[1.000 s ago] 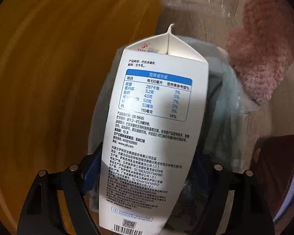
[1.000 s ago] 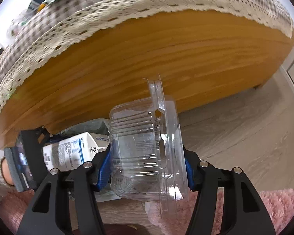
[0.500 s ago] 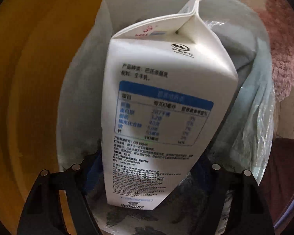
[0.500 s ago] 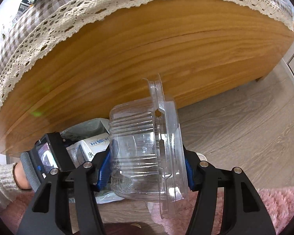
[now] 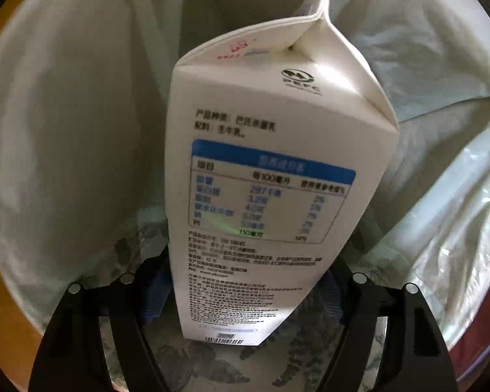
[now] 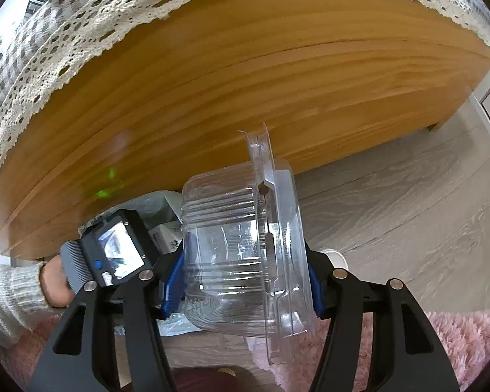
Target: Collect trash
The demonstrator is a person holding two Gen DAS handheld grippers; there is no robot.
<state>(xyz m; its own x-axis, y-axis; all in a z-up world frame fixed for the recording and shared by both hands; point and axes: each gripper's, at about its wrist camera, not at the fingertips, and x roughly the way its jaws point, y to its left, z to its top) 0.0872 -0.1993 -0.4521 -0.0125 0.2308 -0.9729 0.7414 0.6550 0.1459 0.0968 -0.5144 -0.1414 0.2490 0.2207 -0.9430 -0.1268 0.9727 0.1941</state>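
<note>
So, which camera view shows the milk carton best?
The left wrist view. There the milk carton fills the middle, gable top first, its nutrition table visible, with the trash bag around it. In the right wrist view only a small white corner peeks out behind the clear plastic clamshell box.

The pale bag liner [image 5: 81, 124] walls the milk carton [image 5: 261, 179] closely all round, leaving only narrow gaps.

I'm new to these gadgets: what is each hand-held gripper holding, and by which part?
The left hand-held gripper clamps a milk carton near its base; the right one clamps a clear plastic box across its sides.
</note>
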